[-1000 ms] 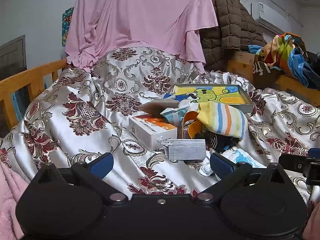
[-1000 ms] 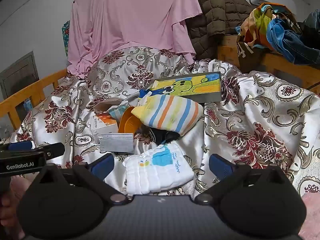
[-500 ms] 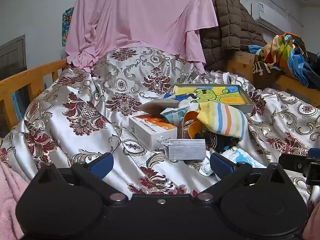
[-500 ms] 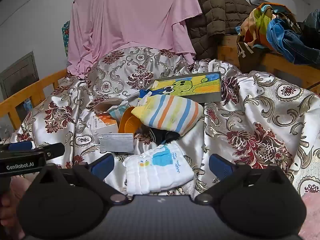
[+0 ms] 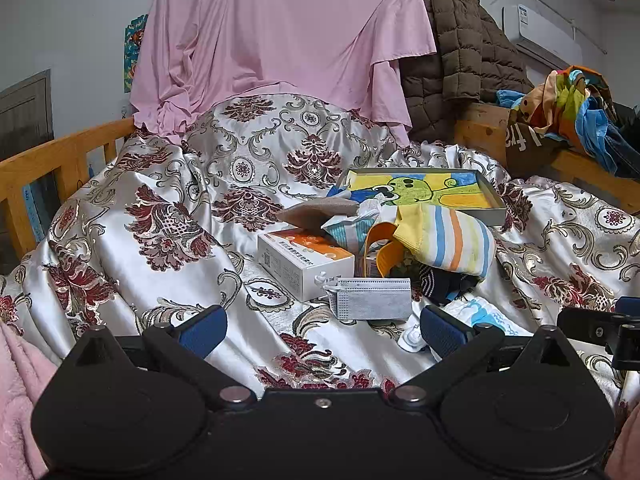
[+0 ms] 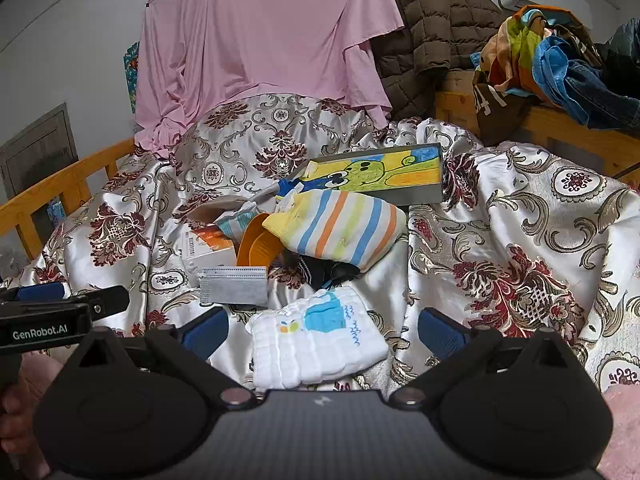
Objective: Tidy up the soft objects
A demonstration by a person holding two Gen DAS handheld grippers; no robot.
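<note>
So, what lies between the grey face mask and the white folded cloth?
Only bare satin bedspread; the right wrist view shows grey face mask and white folded cloth apart.

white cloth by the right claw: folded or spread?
Folded: white cloth lies as a compact padded rectangle with stacked layered edges showing.

bed rail [image 5: 60,160] left | white carton [image 5: 304,260] beside orange bowl [image 6: 258,246] | picture tray [image 5: 424,192] behind | air conditioner [image 5: 540,34] on wall, upper right

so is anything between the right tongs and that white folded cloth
Nothing visible. The white folded cloth lies uncovered on the bedspread, directly ahead of the open right tongs; the grey mask lies beyond, to the left.
</note>
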